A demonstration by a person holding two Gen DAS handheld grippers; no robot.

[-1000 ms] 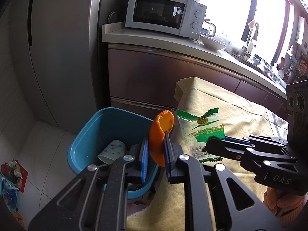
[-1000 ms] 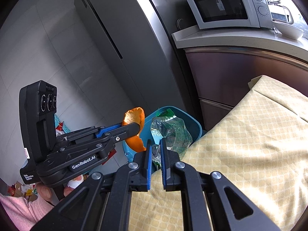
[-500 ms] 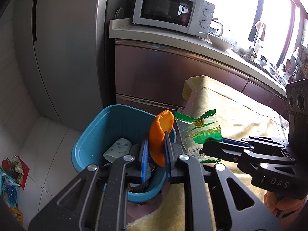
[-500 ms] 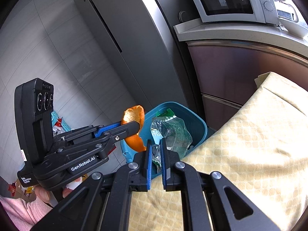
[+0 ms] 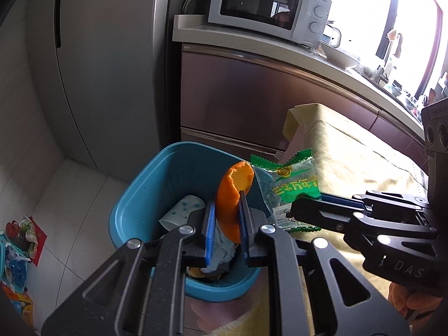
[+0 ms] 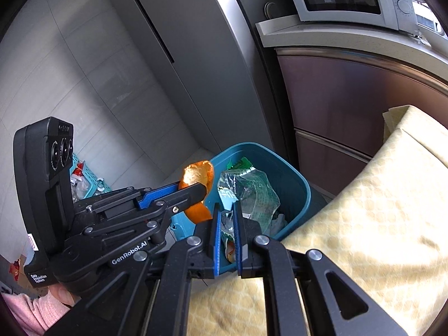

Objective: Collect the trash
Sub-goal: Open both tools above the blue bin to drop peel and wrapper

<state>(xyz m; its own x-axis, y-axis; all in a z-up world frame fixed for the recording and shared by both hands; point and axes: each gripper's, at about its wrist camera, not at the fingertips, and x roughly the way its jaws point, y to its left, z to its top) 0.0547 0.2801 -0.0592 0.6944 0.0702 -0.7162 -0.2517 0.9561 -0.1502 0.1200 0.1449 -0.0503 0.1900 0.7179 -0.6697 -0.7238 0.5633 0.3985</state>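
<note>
A blue bin (image 5: 145, 201) stands on the floor by the table corner, with a paper cup (image 5: 182, 212) and other rubbish inside; it also shows in the right wrist view (image 6: 291, 179). My left gripper (image 5: 226, 218) is shut on an orange peel (image 5: 232, 193) and holds it over the bin. My right gripper (image 6: 225, 218) is shut on a clear green-printed wrapper (image 6: 246, 190), held at the bin's rim beside the peel (image 6: 196, 176). The wrapper also shows in the left wrist view (image 5: 291, 184).
A yellow checked tablecloth (image 6: 378, 210) covers the table at right. A steel fridge (image 5: 98, 56), brown cabinets (image 5: 252, 98) and a microwave (image 5: 266, 5) stand behind the bin. A basket of clutter (image 5: 14, 246) sits on the floor at left.
Both grippers have moved forward and left with their loads, from above the table edge to over the blue bin. Both stay shut.
</note>
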